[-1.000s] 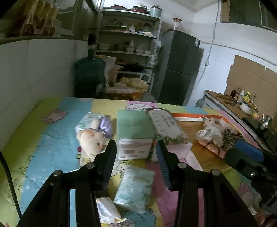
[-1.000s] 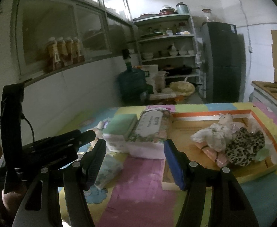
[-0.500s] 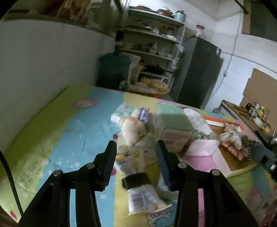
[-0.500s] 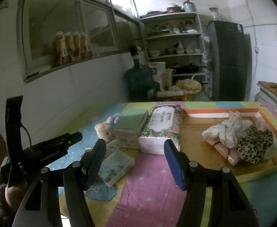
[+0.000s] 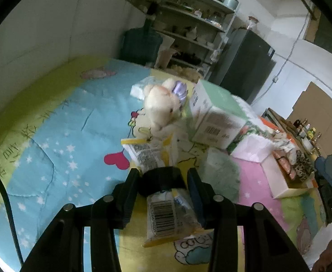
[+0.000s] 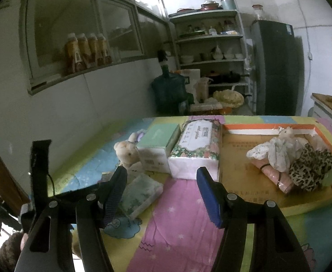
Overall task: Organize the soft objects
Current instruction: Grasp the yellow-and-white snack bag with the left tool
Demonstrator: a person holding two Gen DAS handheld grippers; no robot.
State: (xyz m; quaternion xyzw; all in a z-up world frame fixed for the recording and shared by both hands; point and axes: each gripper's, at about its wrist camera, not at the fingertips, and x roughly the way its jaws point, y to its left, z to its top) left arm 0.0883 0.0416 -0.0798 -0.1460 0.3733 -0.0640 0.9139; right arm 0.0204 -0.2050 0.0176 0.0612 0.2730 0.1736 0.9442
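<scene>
My left gripper [image 5: 163, 181] is open, its jaws either side of a clear plastic packet with a black band [image 5: 161, 179] and barcode lying on the quilt. Beyond it sits a cream plush bunny [image 5: 162, 107] with a purple bow, beside a green tissue box [image 5: 213, 115]. A pale green soft pack [image 5: 220, 174] lies to the right. My right gripper [image 6: 163, 195] is open and empty above the pink quilt patch. The bunny [image 6: 126, 151], green box [image 6: 158, 145], floral tissue pack [image 6: 196, 145] and pale green pack [image 6: 141, 192] show ahead of it.
An orange-rimmed cardboard tray [image 6: 238, 156] at right holds a white doll [image 6: 277, 147], a leopard-print item [image 6: 311, 167] and a pink roll [image 6: 277, 176]. A white wall runs along the left. A water jug [image 6: 169, 90], shelves and a fridge [image 6: 277, 68] stand beyond the quilt.
My left gripper has swung left and down over the banded packet, which now lies between its jaws. The right gripper has drawn back slightly and stays open.
</scene>
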